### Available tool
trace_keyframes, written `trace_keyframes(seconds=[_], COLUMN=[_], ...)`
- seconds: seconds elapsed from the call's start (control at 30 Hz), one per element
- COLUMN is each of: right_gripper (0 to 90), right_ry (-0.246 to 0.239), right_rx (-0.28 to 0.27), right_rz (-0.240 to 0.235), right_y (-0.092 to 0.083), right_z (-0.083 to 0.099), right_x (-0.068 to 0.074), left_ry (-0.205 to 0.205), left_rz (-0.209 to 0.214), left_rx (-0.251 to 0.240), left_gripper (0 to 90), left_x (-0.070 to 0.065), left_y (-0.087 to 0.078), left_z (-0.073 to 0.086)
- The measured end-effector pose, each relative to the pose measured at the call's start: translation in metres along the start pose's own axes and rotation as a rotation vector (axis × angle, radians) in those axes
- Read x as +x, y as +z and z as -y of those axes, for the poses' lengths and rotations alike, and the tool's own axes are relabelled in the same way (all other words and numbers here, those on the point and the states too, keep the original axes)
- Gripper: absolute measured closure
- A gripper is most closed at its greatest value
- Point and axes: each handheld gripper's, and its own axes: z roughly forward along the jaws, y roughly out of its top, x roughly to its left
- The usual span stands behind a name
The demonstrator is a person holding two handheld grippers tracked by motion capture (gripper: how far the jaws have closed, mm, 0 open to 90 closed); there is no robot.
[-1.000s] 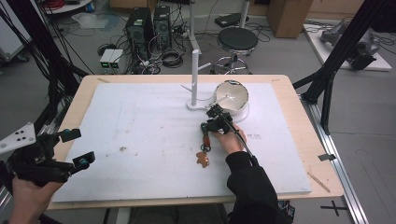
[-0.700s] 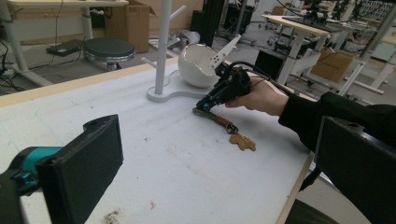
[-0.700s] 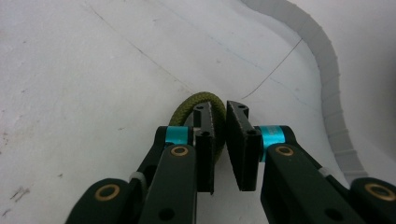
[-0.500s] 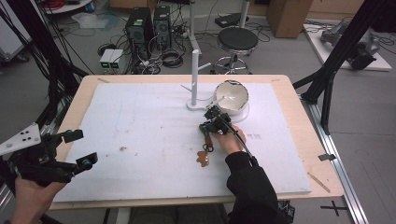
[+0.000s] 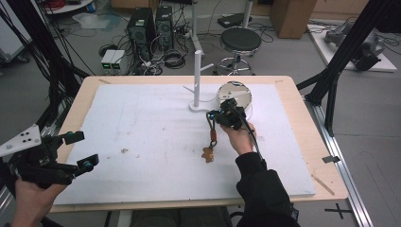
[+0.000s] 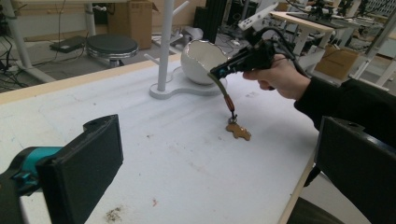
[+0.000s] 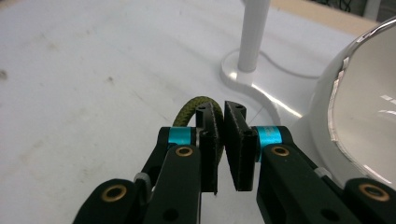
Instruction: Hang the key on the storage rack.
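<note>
Right hand-held gripper [image 5: 213, 113]: jaws pinched nearly closed on olive cord loop [image 7: 192, 108]. Brown keychain charm [image 5: 207, 154] is hung below it, touching the desk [image 5: 142, 123]. White bowl [image 5: 235, 93] and stand [image 5: 197, 78] are just beyond. Left hand-held gripper [image 5: 80, 150]: wide open, nothing held, well apart at desk edge.
</note>
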Motion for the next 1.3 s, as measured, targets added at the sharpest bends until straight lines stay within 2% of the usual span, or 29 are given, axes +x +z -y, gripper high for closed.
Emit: trace_keyframes(seconds=[0.03,0.07,0.23,0.37,0.57,0.7,0.77,1.1,1.3], right_gripper=[84.5,84.5,84.6,84.7,84.7,84.7,84.7,84.7,84.6], right_ry=[0.0,0.004,0.012,-0.006,-0.044,-0.063,-0.058,-0.054,-0.053], right_rx=[0.0,-0.038,-0.121,-0.182,-0.217,-0.22,-0.218,-0.211,-0.168], right_rz=[0.0,-0.001,0.007,0.003,0.022,0.025,0.025,0.005,0.021], right_y=[0.0,-0.011,-0.038,-0.062,-0.083,-0.083,-0.082,-0.062,-0.038], right_z=[0.0,-0.003,-0.013,-0.026,-0.046,-0.055,-0.056,-0.072,-0.085], right_x=[0.0,-0.001,-0.001,0.003,0.012,0.016,0.017,0.021,0.022], left_ry=[0.0,-0.001,-0.003,0.0,-0.002,0.003,0.003,-0.003,0.001], left_rz=[0.0,0.001,0.0,0.003,0.007,0.008,0.008,0.007,0.007], left_rx=[0.0,0.0,0.003,0.005,0.005,0.006,0.005,-0.008,-0.008], left_gripper=[1.7,1.7,1.7,1.7,1.7,1.7,1.7,1.7,1.7], left_x=[0.0,0.0,0.0,0.0,-0.001,-0.001,-0.001,-0.003,-0.008], left_y=[0.0,0.0,0.001,0.002,0.005,0.004,0.004,0.001,0.001], left_z=[0.0,0.0,0.0,0.0,0.0,-0.001,-0.001,-0.002,-0.001])
